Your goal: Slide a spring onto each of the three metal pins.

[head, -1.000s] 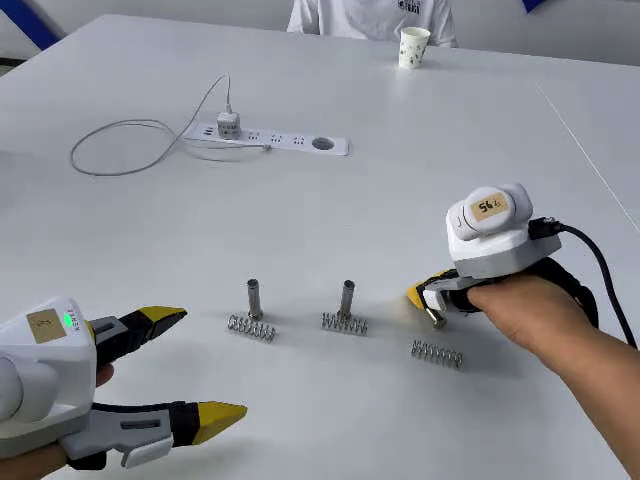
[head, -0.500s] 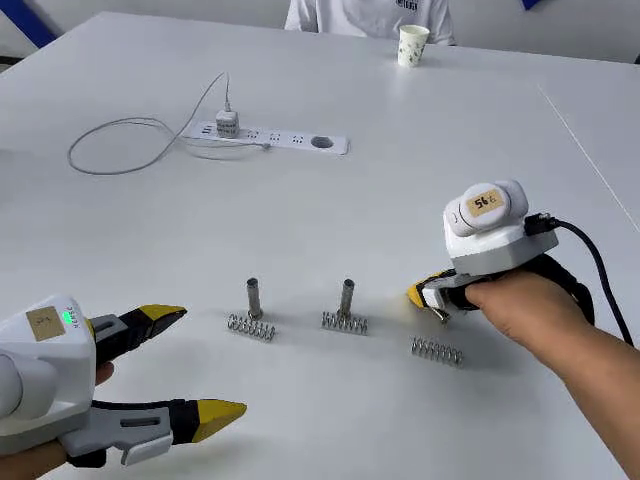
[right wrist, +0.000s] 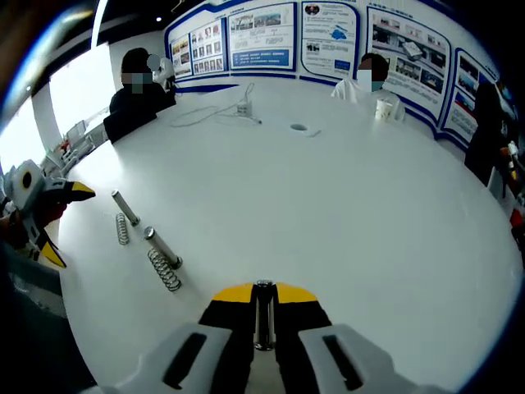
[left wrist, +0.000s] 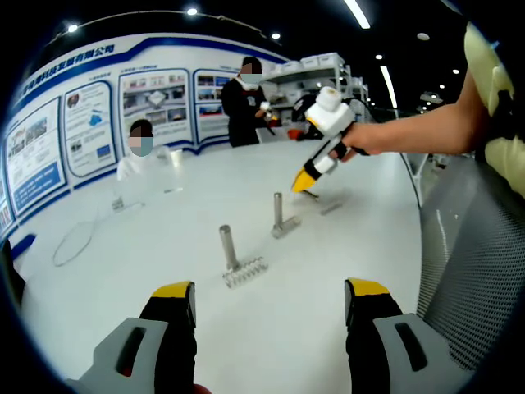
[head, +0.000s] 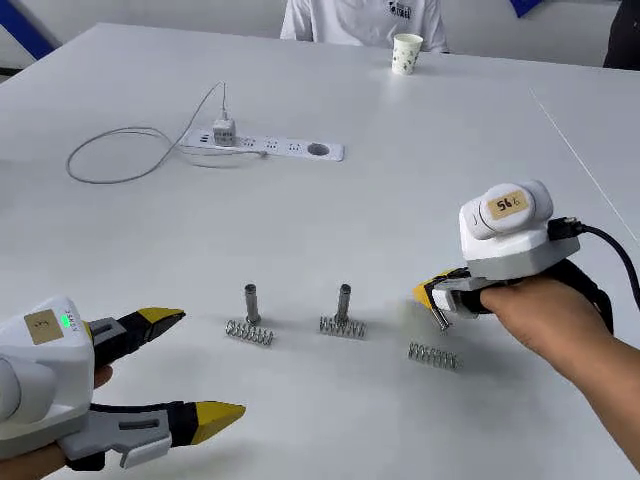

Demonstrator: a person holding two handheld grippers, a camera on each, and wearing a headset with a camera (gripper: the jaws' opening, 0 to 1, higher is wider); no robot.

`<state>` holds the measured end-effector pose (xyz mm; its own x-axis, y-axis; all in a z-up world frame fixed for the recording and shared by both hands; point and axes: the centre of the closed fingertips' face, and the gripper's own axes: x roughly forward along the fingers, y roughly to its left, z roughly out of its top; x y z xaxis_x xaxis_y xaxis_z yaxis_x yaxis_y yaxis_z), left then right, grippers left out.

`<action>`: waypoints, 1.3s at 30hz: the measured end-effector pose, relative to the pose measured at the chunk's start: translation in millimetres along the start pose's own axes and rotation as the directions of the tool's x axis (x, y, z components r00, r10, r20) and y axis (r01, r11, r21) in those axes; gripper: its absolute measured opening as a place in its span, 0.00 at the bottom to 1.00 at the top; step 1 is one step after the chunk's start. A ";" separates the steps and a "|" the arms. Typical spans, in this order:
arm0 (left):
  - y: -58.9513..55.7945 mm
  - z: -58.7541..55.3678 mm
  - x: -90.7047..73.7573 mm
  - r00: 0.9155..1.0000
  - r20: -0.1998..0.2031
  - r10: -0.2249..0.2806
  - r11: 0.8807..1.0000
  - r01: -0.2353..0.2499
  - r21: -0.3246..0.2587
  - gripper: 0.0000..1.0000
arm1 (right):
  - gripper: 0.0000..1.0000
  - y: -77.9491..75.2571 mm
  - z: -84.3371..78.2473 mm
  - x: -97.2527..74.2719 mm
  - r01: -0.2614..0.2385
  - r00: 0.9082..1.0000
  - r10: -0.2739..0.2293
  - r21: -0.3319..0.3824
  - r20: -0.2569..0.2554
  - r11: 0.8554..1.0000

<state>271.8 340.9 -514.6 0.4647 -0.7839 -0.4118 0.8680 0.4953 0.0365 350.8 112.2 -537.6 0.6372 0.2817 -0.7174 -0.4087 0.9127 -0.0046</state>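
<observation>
1. A white bench [head: 400, 150] in a showroom carries the work.
2. The right hand-held gripper [head: 432, 300] is clenched on a tilted pin [head: 438, 318]; the left hand-held gripper [head: 200, 365] gapes, holding nothing.
3. A loose spring [head: 434, 356] lies near the pin.
4. Further left, two standing pins [head: 344, 301] wait beside their springs [head: 342, 327].
5. It is probably best to line the pin's tip up with the spring's open end before pushing.

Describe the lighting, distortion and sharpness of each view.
Head view: soft even light, sharp, only faint shadows beside the pins. Left gripper view: fisheye curves the table, ceiling lamps glare at the top. Right gripper view: same bending, the bright area at left is blown out, the held pin looks crisp.
</observation>
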 end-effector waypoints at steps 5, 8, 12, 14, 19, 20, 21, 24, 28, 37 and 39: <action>-1.3 2.9 -2.0 1.000 0.005 0.000 1.000 0.000 0.006 0.75 | 0.09 -1.1 -0.1 -10.3 0.005 1.000 -0.005 0.008 0.023 1.000; -1.9 4.1 -2.7 1.000 0.006 0.000 1.000 0.000 0.009 0.75 | 0.09 -1.6 -0.6 -14.6 0.007 0.999 -0.007 0.015 0.032 1.000; -2.1 4.8 -3.1 1.000 0.008 0.002 1.000 -0.002 0.011 0.75 | 0.09 -1.7 -1.1 -18.0 0.007 0.999 -0.007 0.017 0.037 1.000; -2.1 5.1 -3.2 1.000 0.009 0.003 1.000 -0.003 0.011 0.75 | 0.09 -1.3 -0.8 -19.3 0.006 0.999 -0.007 0.017 0.040 1.000; -2.3 7.0 -3.7 1.000 0.013 0.006 1.000 -0.006 0.012 0.75 | 0.09 1.1 0.1 -23.7 0.003 0.999 -0.004 0.009 0.045 1.000; -2.4 7.3 -4.0 1.000 0.013 0.006 1.000 -0.006 0.013 0.75 | 0.09 1.0 -0.2 -23.9 0.003 0.999 -0.003 0.006 0.046 1.000; -2.4 7.3 -4.3 1.000 0.013 0.006 1.000 -0.007 0.014 0.75 | 0.09 1.3 -0.3 -24.4 0.002 0.999 -0.002 0.006 0.046 1.000; -1.6 7.5 -5.5 1.000 0.012 0.009 1.000 -0.009 0.015 0.75 | 0.09 2.7 -1.8 -27.8 -0.001 0.999 0.001 0.006 0.047 1.000; -1.1 8.1 -6.3 1.000 0.012 0.011 1.000 -0.011 0.015 0.75 | 0.09 1.5 -3.9 -31.4 -0.001 0.999 0.001 0.008 0.051 1.000; -2.3 9.0 -4.4 1.000 0.015 0.007 1.000 -0.008 0.017 0.75 | 0.09 4.4 -9.2 -38.8 -0.012 0.999 0.012 -0.010 0.038 1.000; -2.4 8.7 -4.2 1.000 0.015 0.007 1.000 -0.007 0.018 0.75 | 0.09 4.6 -10.2 -40.1 -0.014 0.999 0.015 -0.011 0.036 1.000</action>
<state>269.3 339.7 -505.0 0.4731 -0.7859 -0.3982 0.8676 0.4942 0.0555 316.7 102.2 -515.9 0.6543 0.3056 -0.6918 -0.4252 0.9051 -0.0023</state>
